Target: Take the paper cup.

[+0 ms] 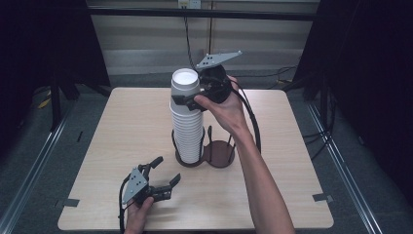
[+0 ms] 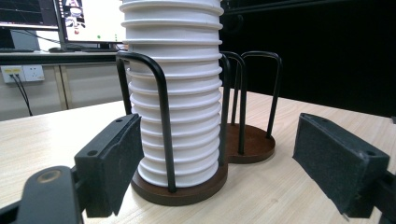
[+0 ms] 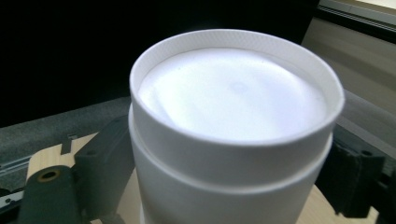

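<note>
- At the far middle of the counter (image 1: 122,126), a tall stack of white cups (image 1: 187,122) stands upside down in the left bay of a dark wire cup holder (image 1: 216,153); the right bay is bare.
- The right hand-held gripper (image 1: 195,97) is at the top of the stack with a jaw on either side of the top cup (image 3: 233,140), just below its raised bottom rim. The jaws look closed on the cup's wall.
- The left hand-held gripper (image 1: 163,173) lies low on the near left of the counter, jaws spread with nothing between them, aimed at the base of the holder.
- The step in hand appears to be lifting the top cup off the stack. To do it well, the pull probably wants to go straight up along the stack's axis, since a sideways tug could tilt the column against the wire loops.
- A light squeeze seems best: the walls look thin and would likely dent. If the cup below clings, the left hand-held gripper could steady the lower stack or the holder.
- The cups are matte white with a faintly grainy, foam-like surface, and their stacked rims make even ridges down the column.
- The holder has two round, dark brown discs joined side by side, each ringed by thin black wire loops with rounded tops.
- The jaw pads (image 2: 116,163) are flat black blocks with a rough, sponge-like face; the counter is pale wood grain.
</note>
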Motion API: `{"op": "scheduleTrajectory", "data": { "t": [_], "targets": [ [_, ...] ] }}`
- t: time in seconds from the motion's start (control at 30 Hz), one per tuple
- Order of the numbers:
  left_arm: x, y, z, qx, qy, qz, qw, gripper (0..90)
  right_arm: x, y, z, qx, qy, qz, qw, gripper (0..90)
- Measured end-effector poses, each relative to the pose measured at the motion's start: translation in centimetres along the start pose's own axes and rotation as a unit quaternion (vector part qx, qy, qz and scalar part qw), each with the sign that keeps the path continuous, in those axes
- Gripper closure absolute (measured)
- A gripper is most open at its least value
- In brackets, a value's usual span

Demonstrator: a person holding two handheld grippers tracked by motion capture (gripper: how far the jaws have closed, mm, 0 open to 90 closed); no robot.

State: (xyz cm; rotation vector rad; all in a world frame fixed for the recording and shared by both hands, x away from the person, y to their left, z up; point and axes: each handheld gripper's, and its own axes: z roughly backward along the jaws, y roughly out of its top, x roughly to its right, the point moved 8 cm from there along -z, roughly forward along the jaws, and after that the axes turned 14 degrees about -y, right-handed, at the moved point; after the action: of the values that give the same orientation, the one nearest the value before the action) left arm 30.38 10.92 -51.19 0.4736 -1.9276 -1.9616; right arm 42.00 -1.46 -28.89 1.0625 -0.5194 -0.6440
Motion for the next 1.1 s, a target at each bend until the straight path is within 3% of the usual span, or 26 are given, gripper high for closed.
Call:
{"op": "scheduleTrajectory", "data": {
  "t": [0.4,0.87,0.97,1.1],
  "targets": [
    [0.0,0.0,0.0,0.0,0.0,0.0,1.0,15.7,0.0,0.2,0.0,-0.005,-0.006,0.011,0.9999,18.4],
    [0.0,0.0,0.0,0.0,0.0,0.0,1.0,15.7,0.1,1.8,1.2,0.027,-0.007,0.001,0.9996,19.3],
    [0.0,0.0,0.0,0.0,0.0,0.0,1.0,15.8,0.2,2.5,1.9,0.055,-0.011,-0.007,0.9984,19.8],
    [0.0,0.0,0.0,0.0,0.0,0.0,1.0,15.8,0.2,3.1,2.3,0.071,-0.008,-0.013,0.9974,20.1]
  ]
}}
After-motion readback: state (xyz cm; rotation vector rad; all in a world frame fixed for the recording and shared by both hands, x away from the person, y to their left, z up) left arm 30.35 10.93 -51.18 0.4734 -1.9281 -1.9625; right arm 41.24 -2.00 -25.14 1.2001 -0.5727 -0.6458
